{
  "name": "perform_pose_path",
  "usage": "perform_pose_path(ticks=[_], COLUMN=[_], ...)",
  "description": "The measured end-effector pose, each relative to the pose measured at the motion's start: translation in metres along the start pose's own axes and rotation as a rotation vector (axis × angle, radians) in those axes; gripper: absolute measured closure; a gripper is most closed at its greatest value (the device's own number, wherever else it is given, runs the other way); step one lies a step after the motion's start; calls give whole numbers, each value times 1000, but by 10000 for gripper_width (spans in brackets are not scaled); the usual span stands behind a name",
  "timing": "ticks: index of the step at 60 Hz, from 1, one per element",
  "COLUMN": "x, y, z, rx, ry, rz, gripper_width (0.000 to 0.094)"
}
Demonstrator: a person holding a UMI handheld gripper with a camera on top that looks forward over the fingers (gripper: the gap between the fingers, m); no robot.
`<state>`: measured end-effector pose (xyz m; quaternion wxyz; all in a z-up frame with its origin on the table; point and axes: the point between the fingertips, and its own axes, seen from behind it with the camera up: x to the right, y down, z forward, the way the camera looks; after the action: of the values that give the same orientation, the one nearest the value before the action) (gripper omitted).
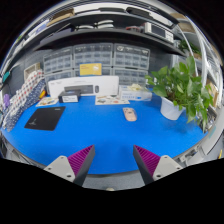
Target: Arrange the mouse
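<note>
Over blue table (110,135), gripper (115,160) jaws wide, mouse (129,114) beyond, shelving (100,62) behind

Scene was bright w/ even overhead light, so the blue table (110,135) showed only faint, soft shadows & no strong glare. Fisheye lens bent straight lines hard toward the rim; shelves (100,60) at the back curved & looked slightly soft.
</note>
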<state>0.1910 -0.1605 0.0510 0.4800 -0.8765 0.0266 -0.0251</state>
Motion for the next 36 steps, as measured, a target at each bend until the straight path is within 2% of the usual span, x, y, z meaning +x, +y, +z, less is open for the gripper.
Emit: perform_pose_path(ticks=[13, 36], x=[60, 89], y=[-17, -82], z=[86, 232], rx=[-44, -84], ry=[52, 0], rz=[11, 6], gripper_width=[98, 114])
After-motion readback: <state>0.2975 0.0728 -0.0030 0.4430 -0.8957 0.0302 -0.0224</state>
